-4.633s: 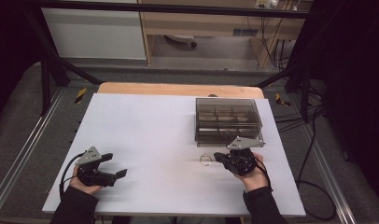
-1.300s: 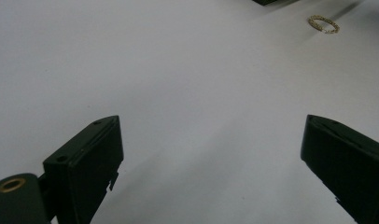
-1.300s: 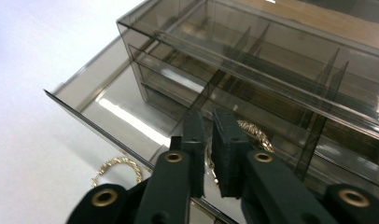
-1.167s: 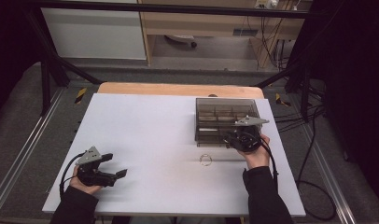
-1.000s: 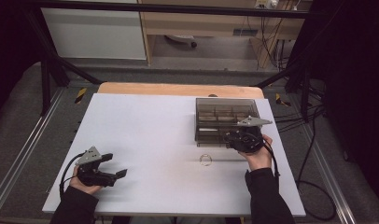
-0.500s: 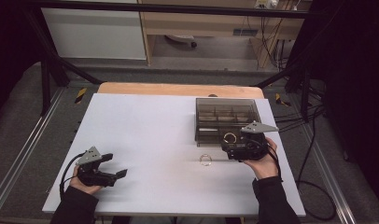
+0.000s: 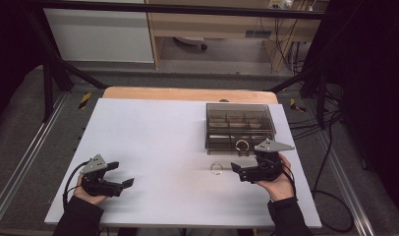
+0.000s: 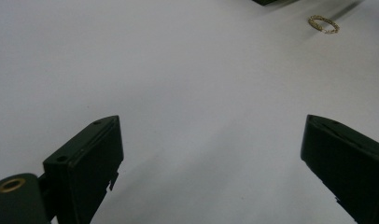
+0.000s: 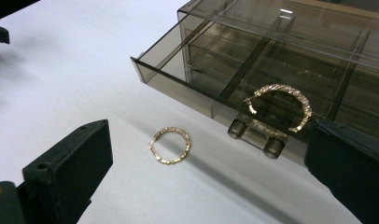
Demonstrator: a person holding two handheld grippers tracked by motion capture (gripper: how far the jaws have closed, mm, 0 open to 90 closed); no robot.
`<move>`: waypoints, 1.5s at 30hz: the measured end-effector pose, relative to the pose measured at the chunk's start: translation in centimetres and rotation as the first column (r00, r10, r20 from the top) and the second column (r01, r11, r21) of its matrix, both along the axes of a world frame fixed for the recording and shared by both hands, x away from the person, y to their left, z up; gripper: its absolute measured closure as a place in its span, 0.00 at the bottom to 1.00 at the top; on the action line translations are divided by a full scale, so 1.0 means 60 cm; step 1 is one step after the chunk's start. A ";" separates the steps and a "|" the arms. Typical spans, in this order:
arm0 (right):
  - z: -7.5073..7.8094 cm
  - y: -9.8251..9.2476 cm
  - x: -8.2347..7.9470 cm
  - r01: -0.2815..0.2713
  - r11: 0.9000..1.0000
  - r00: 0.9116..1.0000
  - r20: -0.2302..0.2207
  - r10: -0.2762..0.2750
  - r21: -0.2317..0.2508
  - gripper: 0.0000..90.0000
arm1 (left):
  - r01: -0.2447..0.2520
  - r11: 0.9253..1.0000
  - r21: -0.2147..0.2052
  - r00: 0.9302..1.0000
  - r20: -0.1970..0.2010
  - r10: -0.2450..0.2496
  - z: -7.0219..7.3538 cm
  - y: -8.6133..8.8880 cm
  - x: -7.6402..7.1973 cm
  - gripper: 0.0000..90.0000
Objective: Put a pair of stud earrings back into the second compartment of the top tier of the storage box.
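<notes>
Right claw (image 9: 206, 163) having just spread, gripping nothing, partly blocking bracelet (image 9: 278, 107) in smoky box (image 9: 197, 70); ring (image 9: 170, 145) tiny from above, clear up close. Left claw (image 8: 211, 163) spread, empty.

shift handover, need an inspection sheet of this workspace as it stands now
surface: white tabletop on a wooden table, lying flat.
job's things: smoky clear compartment box at the far right; one sparkly ring sits in its near compartment; a second ring lies on the tabletop just in front of the box.
clutter: nothing seen.
grippers: left gripper rests near the left front edge, jaws open, nothing between them. right gripper sits beside the loose ring, jaws have just been opening, now wide and holding nothing.
cables: a black cable loops from the left gripper; more cables hang off the table's right side.
surroundings: dark frame rails, grey floor, shelving behind.
</notes>
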State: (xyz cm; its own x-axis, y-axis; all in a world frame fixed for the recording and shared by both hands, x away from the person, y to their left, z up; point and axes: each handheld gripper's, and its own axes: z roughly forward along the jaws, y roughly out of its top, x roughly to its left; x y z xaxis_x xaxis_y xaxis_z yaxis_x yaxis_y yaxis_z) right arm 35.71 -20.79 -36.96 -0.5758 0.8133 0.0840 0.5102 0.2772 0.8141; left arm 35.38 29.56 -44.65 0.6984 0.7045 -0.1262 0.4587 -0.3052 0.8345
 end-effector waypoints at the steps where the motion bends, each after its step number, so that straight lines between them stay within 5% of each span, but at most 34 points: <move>1: -0.002 0.000 -0.002 -0.003 1.000 1.000 0.000 0.003 0.001 0.02 | 0.000 1.000 0.000 1.000 0.000 0.000 0.000 0.000 0.000 0.06; 45: -0.080 0.044 -0.011 -0.061 0.998 0.994 -0.095 0.059 -0.013 0.04 | 0.003 1.000 -0.001 1.000 0.001 -0.003 0.001 -0.001 -0.001 0.06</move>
State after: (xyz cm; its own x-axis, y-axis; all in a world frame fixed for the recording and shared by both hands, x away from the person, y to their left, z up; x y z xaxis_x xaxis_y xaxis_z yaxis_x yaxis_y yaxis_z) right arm 35.06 -18.15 -41.75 -0.6137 0.7791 0.1280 0.5670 0.3221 0.7582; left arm 35.34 29.52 -44.60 0.7008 0.7021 -0.1261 0.4570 -0.3062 0.8351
